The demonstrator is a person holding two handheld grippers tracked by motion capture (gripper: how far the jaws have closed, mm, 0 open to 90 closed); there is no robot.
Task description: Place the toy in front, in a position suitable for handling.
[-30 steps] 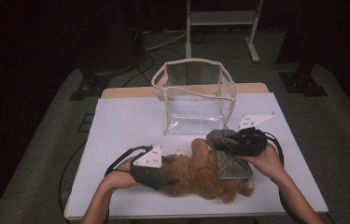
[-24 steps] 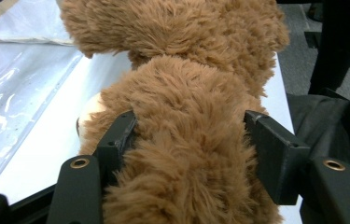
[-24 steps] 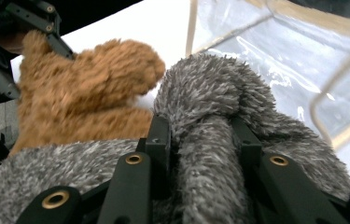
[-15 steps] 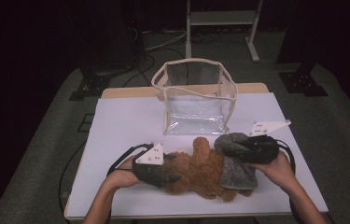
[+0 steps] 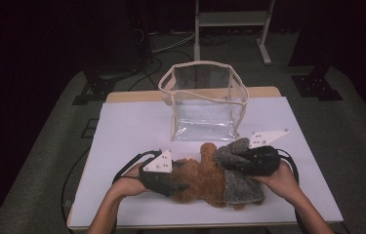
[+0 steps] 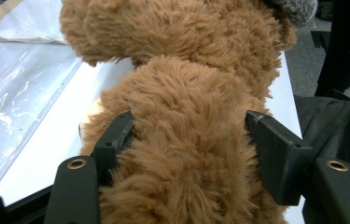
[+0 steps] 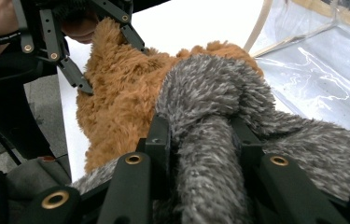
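So the brown plush toy [image 5: 201, 178] is lying on its side on the white worktop [image 5: 132, 126], just in front of the clear bag [image 5: 202, 100], near the front edge. It's got a grey fuzzy piece [image 5: 236, 175] wrapped over the end away from the left gripper, looks like a knitted garment or hood, can't really tell which.

The left gripper [image 5: 178, 186] is at the plush's other end. In the left gripper view the jaws sit on either side of a thick furry bit of the brown plush toy [image 6: 186, 154]; they've just been easing apart a little. One pad is buried in the fur, the other stands a touch off it, so it reads as loosely around it rather than clamped.

The right gripper [image 5: 236, 158] comes in from the side of the plush closer to the bag's right corner. In the right gripper view its jaws are pinched narrow on a fold of the grey fuzzy piece [image 7: 210, 140], properly holding it, with brown fur showing beyond.

The bag stands upright and open-topped, behind the plush toward the far edge of the worktop, cream trim around its rim
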